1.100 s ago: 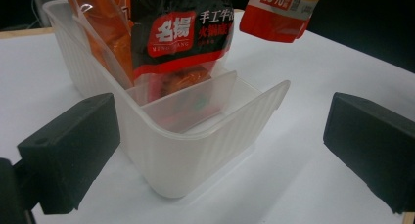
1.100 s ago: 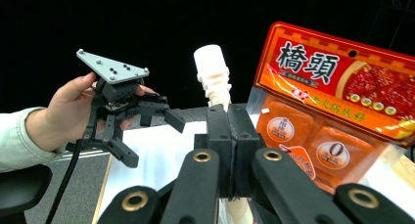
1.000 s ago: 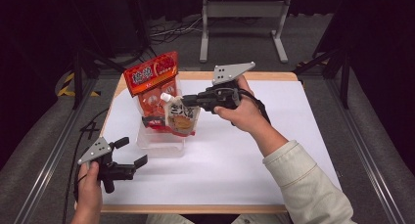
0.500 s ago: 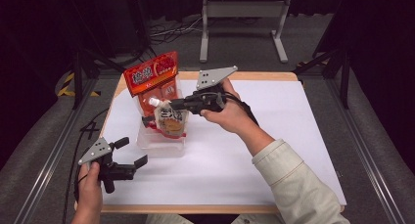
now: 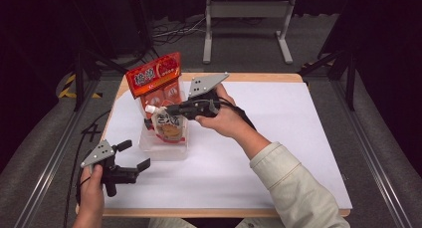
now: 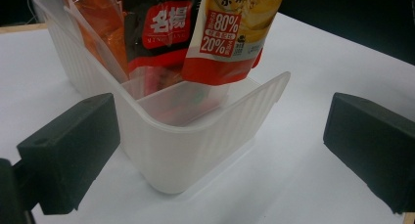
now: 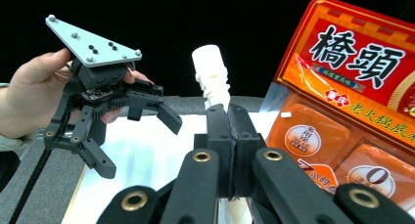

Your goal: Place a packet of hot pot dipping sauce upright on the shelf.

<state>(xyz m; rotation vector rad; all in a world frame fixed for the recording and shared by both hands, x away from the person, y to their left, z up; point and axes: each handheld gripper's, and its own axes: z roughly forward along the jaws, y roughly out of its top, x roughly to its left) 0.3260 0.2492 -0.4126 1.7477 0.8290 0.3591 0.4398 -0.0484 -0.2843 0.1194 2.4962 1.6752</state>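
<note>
Over clear bin (image 5: 164,151) | right gripper (image 5: 158,110) clamped on spouted pouch (image 5: 170,127); pouch shifted left, lower since earlier | left gripper (image 5: 133,155) jaws apart, idle | insertion looks close

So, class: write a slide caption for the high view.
Right gripper lowers a spouted pouch into the clear bin; left gripper waits open.

The white table cover (image 5: 278,138) is bright and evenly lit from above, while the floor and all around it stay very dark. Shadows on the cover are soft and short. The high view is a little soft and grainy. In the left gripper view the near jaws are out of focus, and the clear plastic box (image 6: 195,136) looks slightly hazy. The right gripper view is sharp against a black background
</note>
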